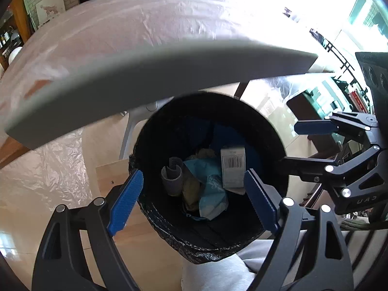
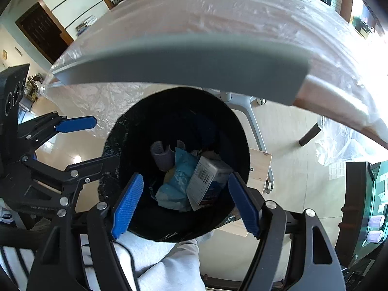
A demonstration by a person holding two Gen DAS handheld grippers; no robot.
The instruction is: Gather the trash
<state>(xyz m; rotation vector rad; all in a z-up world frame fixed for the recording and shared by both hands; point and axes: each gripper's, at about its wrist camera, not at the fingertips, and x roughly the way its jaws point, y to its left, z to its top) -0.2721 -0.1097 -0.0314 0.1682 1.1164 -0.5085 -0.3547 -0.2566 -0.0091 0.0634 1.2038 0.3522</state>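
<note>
- We see the left gripper point(image 1: 191, 200) with its two blue pads point(image 1: 127, 201) wide apart, and nothing is between them.
- The right gripper point(image 2: 185, 205) is the same: its blue pads point(image 2: 128, 206) stand apart and hold nothing.
- In the left wrist view the right gripper point(image 1: 294, 146) also shows at the right edge, with one finger above the bin's rim and one at the rim.
- In the right wrist view the left gripper point(image 2: 101, 143) shows at the left edge, also parted, near the bin's left rim.
- Both grippers hang above the open mouth of a round trash bin point(image 1: 271, 131), which has a black plastic liner point(image 1: 201, 249) folded over its rim.
- The trash lies at the bottom of the bin: a white box with a barcode point(image 1: 233, 167) on the right, a crumpled light blue wrapper point(image 1: 211, 189) beside it in the middle, and a grey rolled piece point(image 1: 172, 177) on the left.
- Between the wrapper and the grey roll there is some yellowish paper point(image 1: 190, 191); we cannot tell what it is.
- The same box point(image 2: 206, 181), wrapper point(image 2: 174, 184) and grey roll point(image 2: 161, 157) show in the right wrist view.
- On the far side of the bin stands a table point(image 1: 150, 72) with a thick grey edge, covered by a clear plastic sheet point(image 1: 135, 24).
- The bin point(image 2: 114, 145) stands on a light floor point(image 2: 286, 131), under the table's near edge.
- Near the bin, low in the views, is a light wooden board point(image 1: 114, 177).
</note>
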